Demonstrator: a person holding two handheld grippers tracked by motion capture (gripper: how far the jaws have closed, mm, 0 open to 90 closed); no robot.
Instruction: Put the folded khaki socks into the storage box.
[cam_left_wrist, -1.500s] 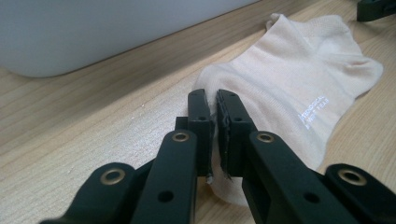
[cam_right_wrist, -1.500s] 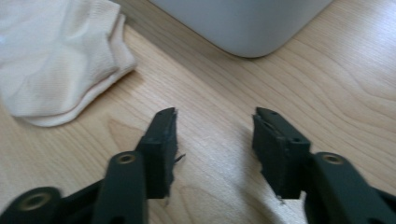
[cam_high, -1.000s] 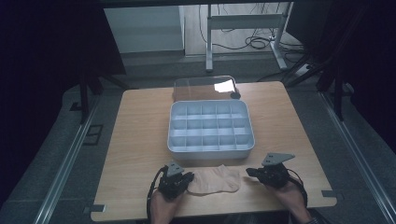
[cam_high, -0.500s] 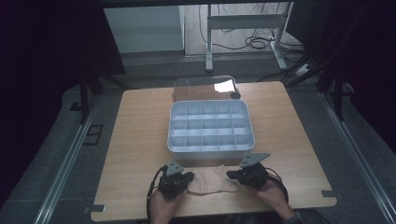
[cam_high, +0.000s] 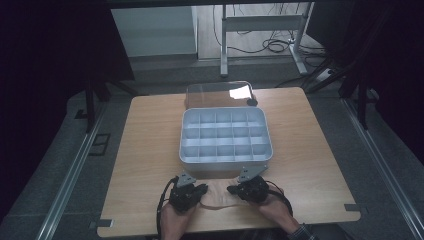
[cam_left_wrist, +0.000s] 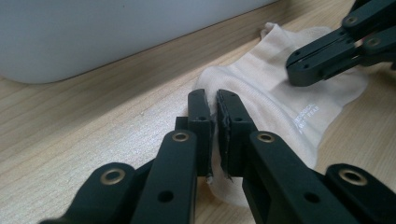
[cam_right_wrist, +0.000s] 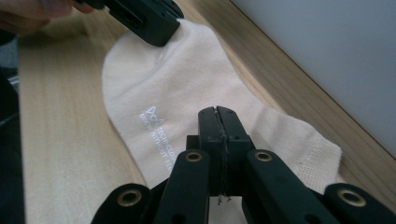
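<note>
Now you're looking at a cream sock (cam_right_wrist: 182, 88) lying flat on the table (cam_high: 150, 145), just in front of the grey tray (cam_high: 225, 135); its white print is reading "TECH", the rest too small. Your right gripper (cam_right_wrist: 218, 114) has slid in from the right, jaws pressed together over the sock. Your left gripper (cam_left_wrist: 212, 100) is pinching the sock's other end, hiding it.

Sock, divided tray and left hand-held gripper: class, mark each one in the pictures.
sock (cam_right_wrist: 154, 88), right gripper view, flat middle of the cloth
divided tray (cam_high: 225, 159), high view, near rim
left hand-held gripper (cam_left_wrist: 214, 103), left gripper view, between its closed jaw tips
</note>
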